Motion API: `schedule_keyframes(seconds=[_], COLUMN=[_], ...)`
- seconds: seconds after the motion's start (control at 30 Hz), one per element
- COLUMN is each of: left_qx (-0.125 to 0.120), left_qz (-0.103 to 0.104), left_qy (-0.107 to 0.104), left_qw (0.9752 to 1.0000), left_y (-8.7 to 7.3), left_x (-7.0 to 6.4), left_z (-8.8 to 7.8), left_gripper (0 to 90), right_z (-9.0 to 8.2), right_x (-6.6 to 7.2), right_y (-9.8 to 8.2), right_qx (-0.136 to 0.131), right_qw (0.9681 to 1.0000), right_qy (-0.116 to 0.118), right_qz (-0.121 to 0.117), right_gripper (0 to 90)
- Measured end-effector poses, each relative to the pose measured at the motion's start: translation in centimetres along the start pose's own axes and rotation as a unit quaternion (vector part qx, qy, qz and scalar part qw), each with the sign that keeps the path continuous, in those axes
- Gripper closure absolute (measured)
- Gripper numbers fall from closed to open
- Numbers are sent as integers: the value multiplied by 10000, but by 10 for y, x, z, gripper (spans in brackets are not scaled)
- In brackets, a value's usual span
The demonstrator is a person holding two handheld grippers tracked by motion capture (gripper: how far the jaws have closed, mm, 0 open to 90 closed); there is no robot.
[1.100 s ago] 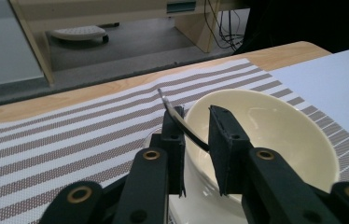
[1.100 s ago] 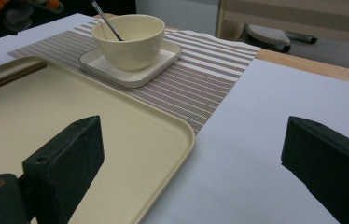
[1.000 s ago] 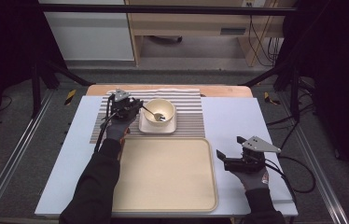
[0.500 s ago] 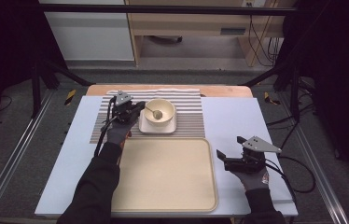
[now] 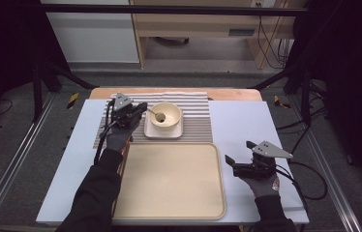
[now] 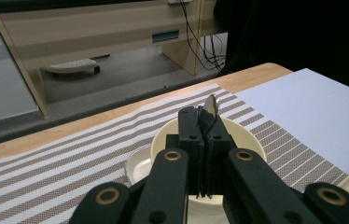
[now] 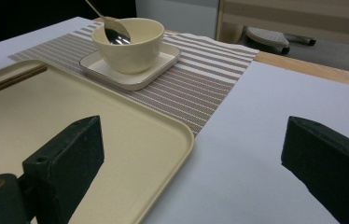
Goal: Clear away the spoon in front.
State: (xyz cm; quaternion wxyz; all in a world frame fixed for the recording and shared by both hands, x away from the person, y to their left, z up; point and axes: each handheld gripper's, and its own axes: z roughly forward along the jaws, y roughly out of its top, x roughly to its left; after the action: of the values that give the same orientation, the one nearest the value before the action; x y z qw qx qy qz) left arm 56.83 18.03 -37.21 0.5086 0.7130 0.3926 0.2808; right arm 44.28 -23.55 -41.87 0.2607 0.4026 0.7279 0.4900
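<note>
Spoon [image 5: 157, 115] — clamped in left hand-held gripper [image 5: 140, 109], over bowl [image 5: 165, 117]

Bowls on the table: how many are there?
1. The cream bowl sits on a square saucer on the striped mat, beyond the tray. None seem hidden.

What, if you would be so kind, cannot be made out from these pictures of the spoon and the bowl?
- Left tool view: the thin metal spoon shows just its tip; the shut black jaws cover the handle.
- Left tool view: the inside of the cream ceramic bowl is hidden behind the left tool.
- Right tool view: the spoon's handle is cut off by the top edge.
- High view: the spoon is too small to judge whether it touches the bowl's bottom.
</note>
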Motion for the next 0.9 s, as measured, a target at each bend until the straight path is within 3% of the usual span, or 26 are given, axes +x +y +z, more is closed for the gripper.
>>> schedule_keyframes(seconds=[0.43,0.9], left_qx=[-342,-467], left_qz=[207,355], left_qy=[-189,-469], left_qw=[9990,9972], left_y=[14,2], left_x=[-17,-35], left_z=[-46,-98], left_gripper=[882,883], right_z=[-1,-2], right_x=[0,0], right_y=[0,0], right_qx=[-19,-23], right_qw=[10000,10000], right_qy=[-20,-25], right_qz=[-24,-43], right_gripper=[62,62])
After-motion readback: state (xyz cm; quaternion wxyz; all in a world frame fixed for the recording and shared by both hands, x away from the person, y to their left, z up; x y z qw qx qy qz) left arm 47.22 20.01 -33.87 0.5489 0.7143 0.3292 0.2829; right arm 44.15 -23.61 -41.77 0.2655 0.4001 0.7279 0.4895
